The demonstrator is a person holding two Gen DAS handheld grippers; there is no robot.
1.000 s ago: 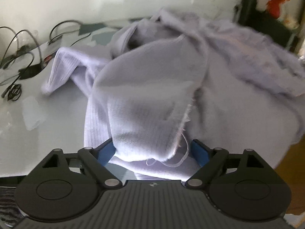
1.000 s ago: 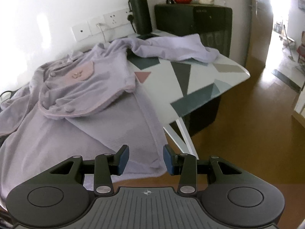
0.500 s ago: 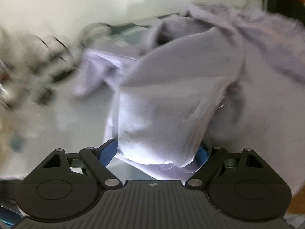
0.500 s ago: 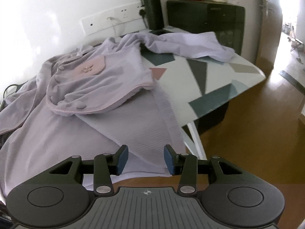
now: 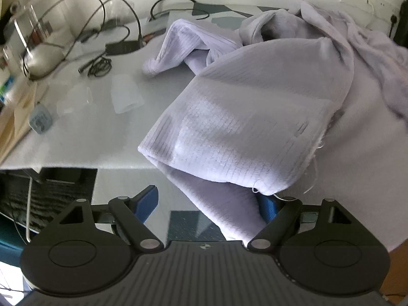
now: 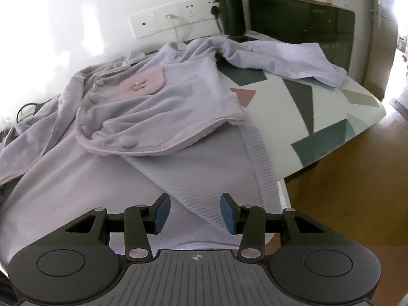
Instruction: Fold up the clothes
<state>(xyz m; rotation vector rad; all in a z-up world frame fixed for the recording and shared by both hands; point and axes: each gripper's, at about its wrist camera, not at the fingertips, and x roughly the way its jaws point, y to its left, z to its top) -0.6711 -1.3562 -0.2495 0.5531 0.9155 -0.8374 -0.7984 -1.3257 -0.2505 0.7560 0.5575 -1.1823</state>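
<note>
A lilac fleece garment [image 6: 158,107] with a pink chest pocket [image 6: 142,81] and buttons lies rumpled on the patterned table [image 6: 331,117]. One sleeve [image 6: 280,58] stretches to the far right. In the left wrist view its ribbed part [image 5: 250,117] drapes over the table's near edge. My left gripper [image 5: 211,204] is open, and the hanging ribbed corner covers its right finger. My right gripper [image 6: 195,213] is open just above the ribbed hem [image 6: 224,168] at the table's front edge.
Black cables [image 5: 102,35] and small clear plastic pieces [image 5: 125,93] lie on the table's left part. A dark flask [image 6: 229,5] stands by wall sockets [image 6: 176,17]. A black cabinet [image 6: 301,23] with a red vase stands behind. Wooden floor [image 6: 357,178] lies to the right.
My left gripper has drawn back and to the left, so the ribbed fold now lies right of centre. My right gripper has moved in closer over the hem.
</note>
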